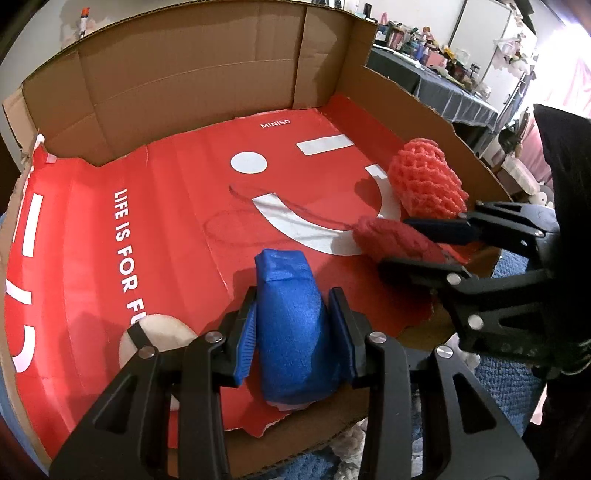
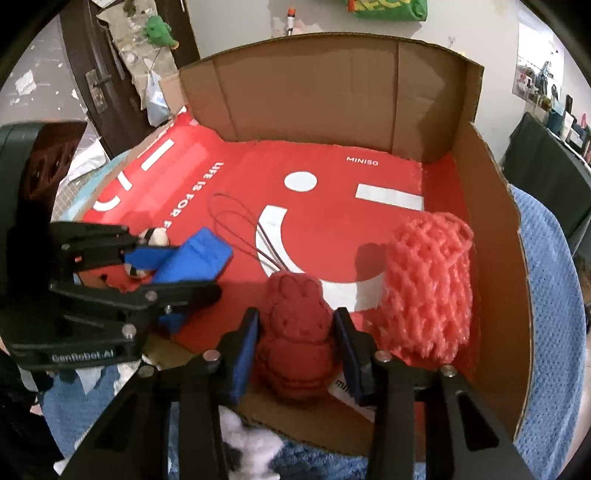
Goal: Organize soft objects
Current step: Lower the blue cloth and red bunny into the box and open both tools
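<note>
A cardboard box (image 1: 192, 70) lined with red paper (image 1: 177, 206) sits on a blue blanket (image 2: 546, 280) — messy room behind. Left gripper (image 1: 293, 328) squeezes a blue foam piece (image 1: 290, 325); right gripper (image 2: 295, 350) squeezes a red bunny (image 2: 295, 332), beside pink foam net (image 2: 428, 284).

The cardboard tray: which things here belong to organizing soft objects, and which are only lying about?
Part of the job:
blue foam piece in left gripper
red knitted bunny in right gripper
pink foam net
small white plush
cardboard tray

Lying about:
thin cord loop
blue blanket
green toy
</note>
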`<act>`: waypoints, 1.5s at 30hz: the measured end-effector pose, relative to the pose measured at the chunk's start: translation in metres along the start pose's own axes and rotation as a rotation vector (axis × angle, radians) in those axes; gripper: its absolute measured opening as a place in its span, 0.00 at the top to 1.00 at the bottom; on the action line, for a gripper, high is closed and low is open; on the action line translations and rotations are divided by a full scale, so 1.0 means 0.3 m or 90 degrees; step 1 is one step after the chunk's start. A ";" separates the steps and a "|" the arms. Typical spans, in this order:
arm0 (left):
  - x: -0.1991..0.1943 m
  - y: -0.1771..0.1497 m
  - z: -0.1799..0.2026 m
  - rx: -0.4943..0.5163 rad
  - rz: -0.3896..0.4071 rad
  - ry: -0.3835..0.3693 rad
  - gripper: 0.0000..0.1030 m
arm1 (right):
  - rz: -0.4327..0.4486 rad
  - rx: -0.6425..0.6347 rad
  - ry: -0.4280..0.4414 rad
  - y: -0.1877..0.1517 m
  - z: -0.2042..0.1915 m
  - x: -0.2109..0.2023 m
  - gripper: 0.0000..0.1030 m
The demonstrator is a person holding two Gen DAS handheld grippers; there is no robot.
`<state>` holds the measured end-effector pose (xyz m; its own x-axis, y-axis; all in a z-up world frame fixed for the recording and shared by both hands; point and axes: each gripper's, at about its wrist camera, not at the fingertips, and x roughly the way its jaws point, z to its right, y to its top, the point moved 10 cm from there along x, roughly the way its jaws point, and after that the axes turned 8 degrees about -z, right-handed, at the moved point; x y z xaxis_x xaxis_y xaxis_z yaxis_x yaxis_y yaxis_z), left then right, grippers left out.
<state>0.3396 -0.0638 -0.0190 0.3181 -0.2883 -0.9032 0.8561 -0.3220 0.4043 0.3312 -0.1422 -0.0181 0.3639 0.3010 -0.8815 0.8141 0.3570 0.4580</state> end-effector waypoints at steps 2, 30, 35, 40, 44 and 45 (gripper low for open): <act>0.000 -0.001 -0.001 0.000 0.000 0.001 0.65 | 0.007 0.004 0.000 0.016 0.001 0.001 0.58; -0.018 0.006 -0.002 0.013 0.028 0.004 0.52 | 0.019 -0.002 -0.011 0.026 0.006 0.022 0.48; -0.054 0.001 0.004 0.013 0.042 0.010 0.49 | 0.028 0.002 -0.015 0.026 0.012 -0.010 0.47; -0.122 -0.022 0.003 0.009 0.070 0.022 0.40 | 0.045 0.018 -0.019 0.022 0.017 -0.056 0.42; -0.193 -0.048 -0.003 -0.002 0.096 0.026 0.39 | 0.059 0.025 -0.022 0.017 0.005 -0.108 0.41; -0.211 -0.056 -0.006 -0.005 0.102 0.029 0.35 | 0.064 0.026 -0.023 0.016 0.001 -0.121 0.41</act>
<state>0.3059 -0.0386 0.0311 0.4689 -0.2939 -0.8329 0.7959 -0.2682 0.5427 0.3222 -0.1516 0.0161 0.4603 0.3003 -0.8354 0.7903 0.2900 0.5397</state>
